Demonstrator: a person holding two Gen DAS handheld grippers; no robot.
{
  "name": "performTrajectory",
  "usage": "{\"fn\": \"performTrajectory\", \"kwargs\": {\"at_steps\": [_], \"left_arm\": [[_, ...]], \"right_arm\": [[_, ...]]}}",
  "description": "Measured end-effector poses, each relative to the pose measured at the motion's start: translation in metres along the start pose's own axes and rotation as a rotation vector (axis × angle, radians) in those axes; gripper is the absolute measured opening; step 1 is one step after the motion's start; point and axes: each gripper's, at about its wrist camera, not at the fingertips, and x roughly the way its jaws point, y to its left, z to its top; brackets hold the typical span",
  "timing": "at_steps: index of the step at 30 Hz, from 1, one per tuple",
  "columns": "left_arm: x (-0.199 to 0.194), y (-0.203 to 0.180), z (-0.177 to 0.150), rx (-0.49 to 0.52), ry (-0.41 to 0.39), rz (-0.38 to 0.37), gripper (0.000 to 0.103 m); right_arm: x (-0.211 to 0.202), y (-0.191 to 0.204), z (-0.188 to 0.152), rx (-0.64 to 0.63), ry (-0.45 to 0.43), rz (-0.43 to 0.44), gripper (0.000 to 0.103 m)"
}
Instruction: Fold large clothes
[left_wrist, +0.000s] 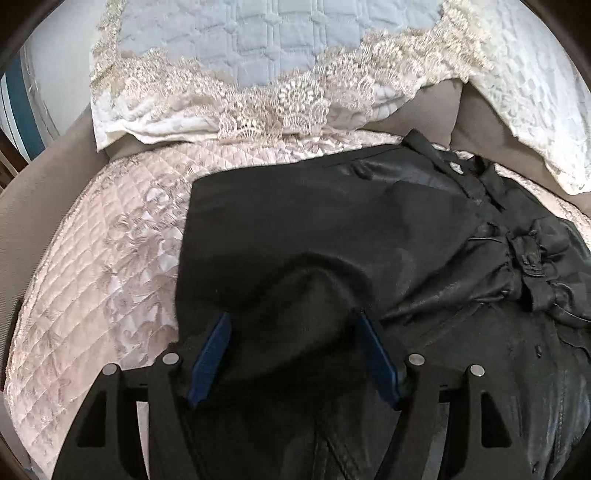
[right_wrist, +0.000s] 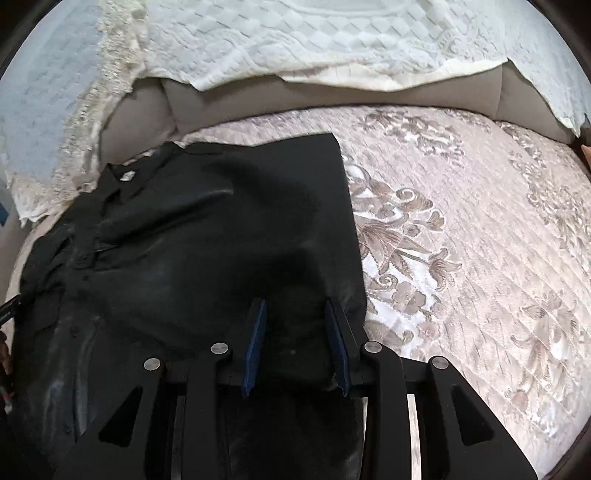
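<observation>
Two hand-held grippers, left (left_wrist: 293, 325) and right (right_wrist: 295, 314), jaws spread over black garment (left_wrist: 332, 229), pink quilted cover (right_wrist: 461, 240), lace-trimmed throws (left_wrist: 258, 92) behind

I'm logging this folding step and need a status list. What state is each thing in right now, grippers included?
black shirt: partly folded, lying on the quilt, collar end crumpled
left gripper: open, fingers straddling a raised fold of the shirt
right gripper: open, fabric between its fingers, not clamped
pink quilt: spread flat under the shirt
lace-edged cover: draped over the backrest, rumpled
</observation>
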Motion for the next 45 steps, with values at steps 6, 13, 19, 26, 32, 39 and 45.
{"fn": "performTrajectory", "kwargs": {"at_steps": [6, 13, 19, 26, 32, 39, 45], "left_arm": [[-0.039, -0.005, -0.014, 0.035, -0.055, -0.009, 0.072], [-0.086, -0.014, -0.041, 0.059, -0.104, -0.057, 0.072], [-0.109, -0.011, -0.077, 0.079, -0.096, -0.052, 0.072], [-0.118, 0.010, -0.120, 0.056, -0.046, -0.041, 0.073], [-0.112, 0.044, -0.148, -0.013, 0.009, -0.003, 0.073], [-0.101, 0.075, -0.161, -0.118, 0.037, -0.006, 0.074], [-0.091, 0.087, -0.164, -0.178, 0.046, -0.023, 0.080]], "right_arm": [[-0.031, 0.015, -0.014, -0.017, -0.031, 0.045, 0.036], [-0.074, 0.042, -0.044, -0.025, -0.066, 0.132, 0.049], [-0.099, 0.057, -0.085, -0.032, -0.058, 0.182, 0.063], [-0.117, 0.051, -0.129, 0.006, -0.037, 0.181, 0.063], [-0.126, 0.029, -0.147, 0.057, -0.046, 0.131, 0.064], [-0.116, 0.003, -0.152, 0.136, -0.044, 0.091, 0.066], [-0.093, -0.019, -0.158, 0.255, 0.052, 0.154, 0.066]]}}
